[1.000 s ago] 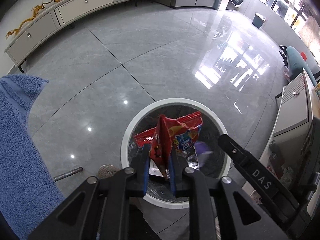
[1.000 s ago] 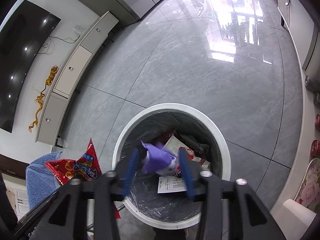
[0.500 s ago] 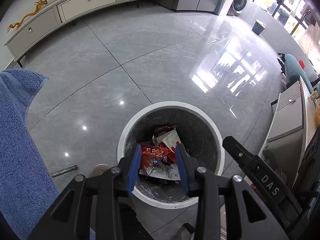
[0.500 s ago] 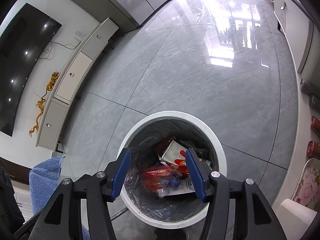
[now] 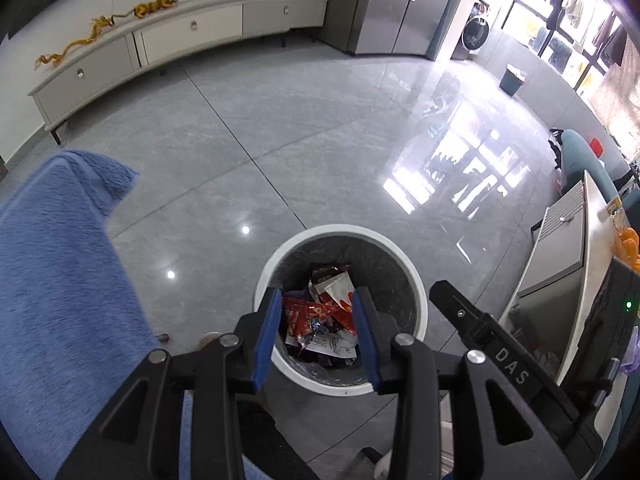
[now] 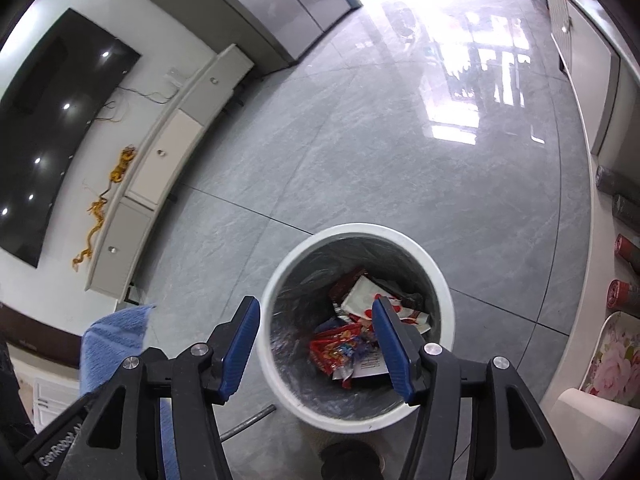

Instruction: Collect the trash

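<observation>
A round white trash bin (image 5: 416, 300) with a dark liner stands on the grey floor, also in the right wrist view (image 6: 444, 292). Inside lie a red snack wrapper (image 5: 306, 312), a white-and-red packet (image 5: 338, 286) and paper scraps; the red wrapper also shows in the right wrist view (image 6: 334, 350). My left gripper (image 5: 316, 332) is open and empty above the bin. My right gripper (image 6: 316, 340) is open wide and empty above the bin's left rim. Part of the right gripper's arm (image 5: 492, 348) shows beside the bin in the left wrist view.
A blue towel (image 5: 56, 272) hangs at the left. A long white cabinet (image 5: 180, 40) lines the far wall, another cabinet (image 5: 560, 256) stands at the right. A metal rod (image 6: 248, 424) lies on the floor by the bin. A flowered tray (image 6: 616, 356) sits at right.
Both grippers opened and dropped their loads: the red wrapper and the purple item now lie in the bin. Both grippers have risen and tilted up, showing more of the room.
</observation>
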A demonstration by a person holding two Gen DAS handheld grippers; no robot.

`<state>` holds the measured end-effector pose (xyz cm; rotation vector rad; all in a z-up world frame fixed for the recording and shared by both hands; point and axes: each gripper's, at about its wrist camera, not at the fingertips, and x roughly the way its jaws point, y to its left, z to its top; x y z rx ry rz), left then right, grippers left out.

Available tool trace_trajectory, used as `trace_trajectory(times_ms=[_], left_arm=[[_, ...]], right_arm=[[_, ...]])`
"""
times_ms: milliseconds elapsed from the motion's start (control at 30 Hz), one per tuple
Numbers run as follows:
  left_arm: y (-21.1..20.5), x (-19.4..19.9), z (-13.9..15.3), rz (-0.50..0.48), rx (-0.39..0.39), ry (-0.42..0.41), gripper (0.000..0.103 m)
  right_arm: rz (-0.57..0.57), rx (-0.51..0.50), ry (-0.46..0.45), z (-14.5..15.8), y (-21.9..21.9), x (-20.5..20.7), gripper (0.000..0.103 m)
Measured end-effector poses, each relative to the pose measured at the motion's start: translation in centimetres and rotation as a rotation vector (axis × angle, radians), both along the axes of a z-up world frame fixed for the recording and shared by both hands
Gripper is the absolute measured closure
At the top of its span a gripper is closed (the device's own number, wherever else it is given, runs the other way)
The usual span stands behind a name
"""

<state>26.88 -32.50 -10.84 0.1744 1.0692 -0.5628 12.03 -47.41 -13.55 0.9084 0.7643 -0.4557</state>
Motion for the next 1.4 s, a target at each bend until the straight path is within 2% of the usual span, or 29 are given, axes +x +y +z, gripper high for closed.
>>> trace_trajectory(times_ms=[67, 100, 167, 333, 533, 733, 933, 1133, 1233, 1400], left_arm=[[1.2, -1.1, 1.7, 0.01, -0.011, -0.032, 0.065], [2.2, -1.8, 2.8, 0.019, -0.02, -0.056, 0.057], [4.0, -2.9, 4.5, 0.039, -0.032, -0.098, 0.049], [9.8, -6.6, 8.3, 0.084, -0.06, -0.169, 0.048], [17.6, -11.6, 11.2, 0.167, -0.057, -0.25, 0.048], [26.1, -16.4, 11.9, 0.32, -0.067, -0.297, 0.048], [32.2, -20.0, 12.5, 0.46, -0.058, -0.367, 0.048], [34.4, -22.8, 13.5, 0.511, -0.049, -0.472, 0.047], [33.9, -24.0, 13.8, 0.527, -0.035, -0.536, 0.032], [33.7, -25.3, 14.2, 0.57, -0.02, -0.611, 0.021]], right_arm=[[0.023, -0.015, -0.021, 1.2, 0.8, -0.3, 0.046], [0.034, -0.024, -0.032, 1.9, 1.2, -0.5, 0.045], [0.068, -0.047, -0.063, 3.5, 2.4, -1.1, 0.044], [0.176, -0.122, -0.126, 6.9, 6.1, -2.6, 0.042], [0.319, -0.243, -0.195, 10.5, 11.9, -5.4, 0.038], [0.438, -0.39, -0.262, 13.2, 17.7, -8.8, 0.032], [0.512, -0.523, -0.327, 14.9, 22.2, -11.3, 0.024], [0.533, -0.6, -0.385, 16.0, 24.5, -12.8, 0.016], [0.526, -0.64, -0.413, 16.4, 25.2, -13.5, 0.011], [0.51, -0.684, -0.447, 16.7, 25.9, -14.4, 0.005]])
